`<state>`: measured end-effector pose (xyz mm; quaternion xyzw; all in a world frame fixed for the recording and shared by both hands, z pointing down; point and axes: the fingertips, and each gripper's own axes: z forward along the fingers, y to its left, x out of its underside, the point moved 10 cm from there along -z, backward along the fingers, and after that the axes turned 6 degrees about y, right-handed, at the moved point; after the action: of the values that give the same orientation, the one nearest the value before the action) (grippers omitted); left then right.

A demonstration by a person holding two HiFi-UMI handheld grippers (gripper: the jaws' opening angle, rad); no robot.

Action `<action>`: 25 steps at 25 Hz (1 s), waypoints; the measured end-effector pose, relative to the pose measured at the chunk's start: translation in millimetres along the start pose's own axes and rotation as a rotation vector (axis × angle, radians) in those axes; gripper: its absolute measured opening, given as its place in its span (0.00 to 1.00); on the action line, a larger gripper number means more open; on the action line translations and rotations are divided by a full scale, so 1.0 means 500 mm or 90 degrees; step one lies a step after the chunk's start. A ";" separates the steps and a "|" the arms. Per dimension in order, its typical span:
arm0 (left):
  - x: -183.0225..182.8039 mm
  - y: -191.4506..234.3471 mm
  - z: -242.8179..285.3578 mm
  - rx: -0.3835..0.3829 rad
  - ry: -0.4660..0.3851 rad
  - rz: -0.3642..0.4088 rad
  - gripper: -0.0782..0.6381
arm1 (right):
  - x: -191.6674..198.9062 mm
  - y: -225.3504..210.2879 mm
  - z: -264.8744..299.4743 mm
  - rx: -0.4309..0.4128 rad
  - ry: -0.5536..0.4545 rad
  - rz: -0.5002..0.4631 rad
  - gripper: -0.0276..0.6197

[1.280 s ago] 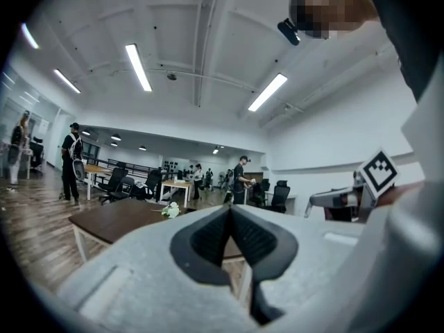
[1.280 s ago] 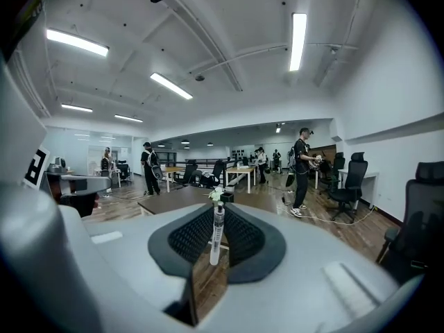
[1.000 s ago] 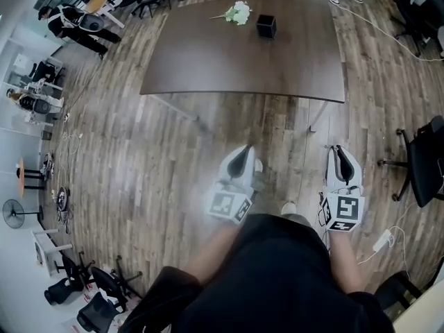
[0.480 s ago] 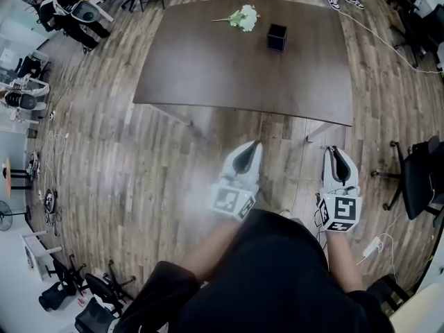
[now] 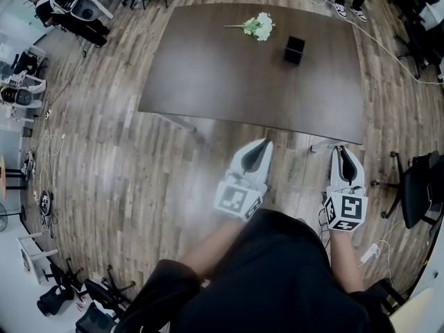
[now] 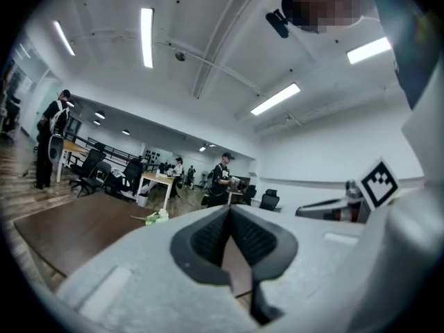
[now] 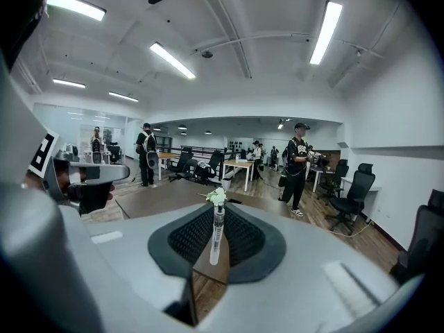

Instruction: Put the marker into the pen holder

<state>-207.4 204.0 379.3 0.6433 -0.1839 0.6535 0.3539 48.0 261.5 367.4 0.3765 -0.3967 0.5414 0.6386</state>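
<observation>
A white marker (image 7: 216, 236) stands upright between the pads of my right gripper (image 7: 217, 212), which is shut on it. From the head view the right gripper (image 5: 341, 150) hangs over the wood floor just short of the dark table's near edge (image 5: 250, 113). The black pen holder (image 5: 294, 50) stands far back on the table, right of centre. My left gripper (image 5: 266, 145) is beside the right one, also short of the table. Its tips (image 6: 228, 211) meet with nothing held. The marker cannot be made out from the head view.
A white flower sprig (image 5: 258, 26) lies on the table left of the pen holder and shows in the right gripper view (image 7: 217, 195). Office chairs (image 5: 420, 186) stand at the right, cables run over the floor, and people stand at desks beyond the table.
Both grippers have come forward together toward the table's near edge. The table and pen holder now sit closer and further right in the head view. The grip on the marker is unchanged.
</observation>
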 end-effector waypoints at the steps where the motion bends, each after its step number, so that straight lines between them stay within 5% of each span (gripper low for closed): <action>1: -0.008 0.017 0.007 0.005 -0.004 0.005 0.11 | -0.008 0.007 0.014 0.003 0.001 0.000 0.12; 13: -0.028 0.185 0.068 0.016 -0.003 0.022 0.11 | -0.079 0.064 0.146 0.041 0.007 -0.007 0.12; 25: -0.009 0.247 0.103 -0.007 0.021 -0.007 0.11 | -0.071 0.059 0.234 0.025 0.042 0.005 0.12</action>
<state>-257.4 83.0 406.6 0.6314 -0.1784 0.6610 0.3642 3.7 145.1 383.4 0.3689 -0.3663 0.5640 0.6417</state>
